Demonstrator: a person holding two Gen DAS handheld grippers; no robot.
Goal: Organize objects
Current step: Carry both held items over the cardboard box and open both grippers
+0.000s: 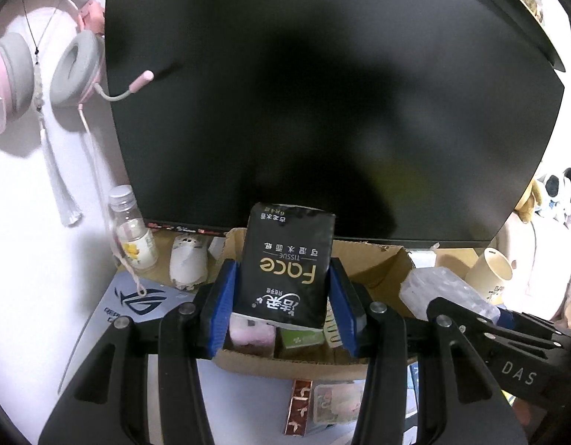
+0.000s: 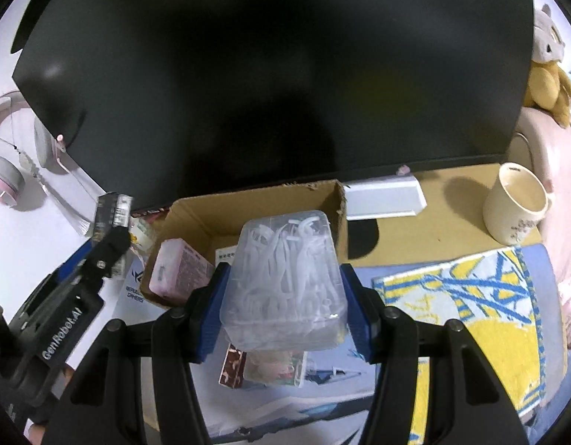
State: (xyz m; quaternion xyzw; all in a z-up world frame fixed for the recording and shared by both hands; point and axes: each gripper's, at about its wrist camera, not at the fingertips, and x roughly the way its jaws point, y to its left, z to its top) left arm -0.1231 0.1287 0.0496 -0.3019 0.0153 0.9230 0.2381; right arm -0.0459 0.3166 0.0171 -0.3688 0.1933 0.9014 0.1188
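My left gripper (image 1: 283, 306) is shut on a black tissue pack (image 1: 289, 265) printed "Face", held upright above a brown cardboard box (image 1: 374, 263). Inside that box lie a pink pack (image 1: 252, 335) and a green-labelled pack (image 1: 302, 337). My right gripper (image 2: 287, 306) is shut on a clear plastic case of white floss picks (image 2: 287, 278), hanging over the near right corner of the cardboard box (image 2: 226, 211). A pink pack (image 2: 177, 272) leans in the box's left side. The right gripper with its clear case (image 1: 448, 289) also shows at the right of the left wrist view, and the left gripper (image 2: 111, 237) with its black pack at the left of the right wrist view.
A large dark monitor (image 1: 322, 92) rises right behind the box. A small bottle (image 1: 131, 235) and pink headphones (image 1: 44, 59) are at the left. A cream mug (image 2: 515, 204) and a yellow-blue cloth (image 2: 471, 315) are at the right. A small card pack (image 2: 263, 367) lies under my grippers.
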